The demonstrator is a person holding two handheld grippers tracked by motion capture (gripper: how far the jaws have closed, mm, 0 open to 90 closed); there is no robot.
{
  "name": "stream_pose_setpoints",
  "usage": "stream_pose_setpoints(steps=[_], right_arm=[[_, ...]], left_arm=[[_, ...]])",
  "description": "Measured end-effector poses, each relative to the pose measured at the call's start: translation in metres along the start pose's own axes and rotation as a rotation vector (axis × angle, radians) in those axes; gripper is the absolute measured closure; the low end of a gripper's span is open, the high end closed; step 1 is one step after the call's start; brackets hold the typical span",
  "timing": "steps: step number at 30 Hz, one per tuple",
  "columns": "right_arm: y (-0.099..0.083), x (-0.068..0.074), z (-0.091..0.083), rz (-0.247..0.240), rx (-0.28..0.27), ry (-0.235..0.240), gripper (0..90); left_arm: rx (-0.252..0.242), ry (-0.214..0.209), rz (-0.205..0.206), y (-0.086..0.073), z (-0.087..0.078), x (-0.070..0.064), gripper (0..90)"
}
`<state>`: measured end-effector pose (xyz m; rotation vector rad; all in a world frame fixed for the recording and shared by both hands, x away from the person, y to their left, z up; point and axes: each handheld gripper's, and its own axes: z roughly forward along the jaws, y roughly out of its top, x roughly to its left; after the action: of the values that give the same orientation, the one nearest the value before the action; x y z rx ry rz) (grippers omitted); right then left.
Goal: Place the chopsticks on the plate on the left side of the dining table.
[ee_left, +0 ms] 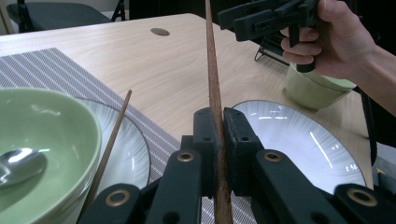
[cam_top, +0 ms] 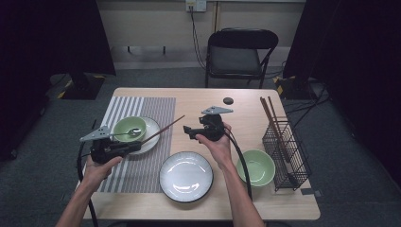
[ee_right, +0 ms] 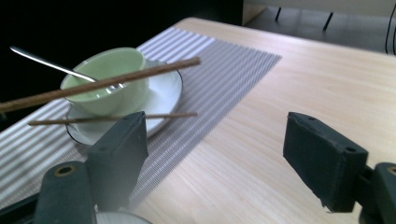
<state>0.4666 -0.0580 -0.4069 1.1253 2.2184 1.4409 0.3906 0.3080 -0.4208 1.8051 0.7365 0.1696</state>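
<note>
High view: two chopsticks, two green bowls, two plates

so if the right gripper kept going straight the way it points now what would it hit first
Probably the held chopstick, which the left gripper lifts across the right gripper's line, in front of the green bowl; depth is unclear.

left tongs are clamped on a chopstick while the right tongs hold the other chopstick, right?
Not quite. The left tongs are indeed clamped on a chopstick, but the right tongs hold nothing: the right gripper view shows their jaws wide apart with bare table between them. The other chopstick rests across the white plate beside the green bowl.
</note>
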Motion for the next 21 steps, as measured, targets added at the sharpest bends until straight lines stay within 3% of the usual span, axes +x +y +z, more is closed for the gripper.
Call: stream_pose_setpoints(steps=[8, 14, 21], right_arm=[[-0.017, -0.014, 0.012, 0.04, 0.057, -0.02, 18.1], [-0.026, -0.021, 0.022, 0.028, 0.111, -0.084, 18.2], [-0.035, -0.024, 0.031, 0.033, 0.148, -0.106, 18.3]], left_arm=[[0.018, 0.024, -0.009, -0.01, -0.006, 0.007, 84.4], [0.037, 0.042, -0.016, -0.017, -0.011, 0.013, 84.4], [0.056, 0.066, -0.023, -0.025, -0.012, 0.017, 84.4]])
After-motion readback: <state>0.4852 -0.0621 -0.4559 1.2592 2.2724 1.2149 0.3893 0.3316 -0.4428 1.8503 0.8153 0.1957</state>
